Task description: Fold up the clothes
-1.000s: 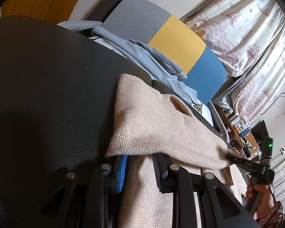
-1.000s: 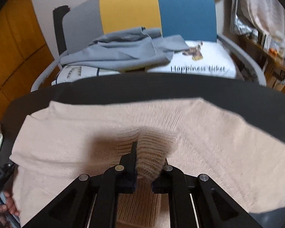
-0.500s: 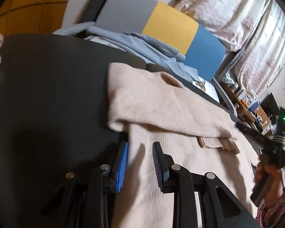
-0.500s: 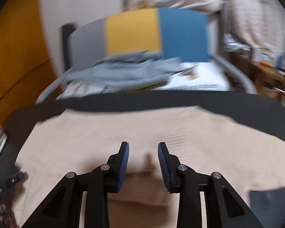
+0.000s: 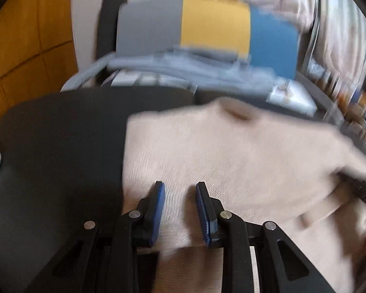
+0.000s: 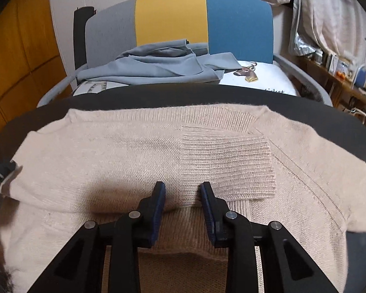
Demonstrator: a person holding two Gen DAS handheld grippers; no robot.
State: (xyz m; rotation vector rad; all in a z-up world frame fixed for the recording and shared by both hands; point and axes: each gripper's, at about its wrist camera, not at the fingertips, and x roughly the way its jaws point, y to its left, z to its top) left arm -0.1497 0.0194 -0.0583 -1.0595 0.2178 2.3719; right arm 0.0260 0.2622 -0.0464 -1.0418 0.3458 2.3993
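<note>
Lying flat on the black table [image 6: 305,102], the beige sweater [image 6: 134,153] runs long-axis crosswise ahead of both sets of jaws, its ribbed cuff [image 6: 227,163] folded over the body just beyond the right gripper [image 6: 182,196]. Right jaws parted, gripping nothing. Left gripper [image 5: 180,195] likewise released above the knit; that view is blurred.

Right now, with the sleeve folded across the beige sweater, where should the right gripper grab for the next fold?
Probably the sweater's right-hand side edge, approached from the right. It lies flat on the dark surface, and the ribbed cuff already rests across the body. The right gripper is open above the sleeve.
</note>
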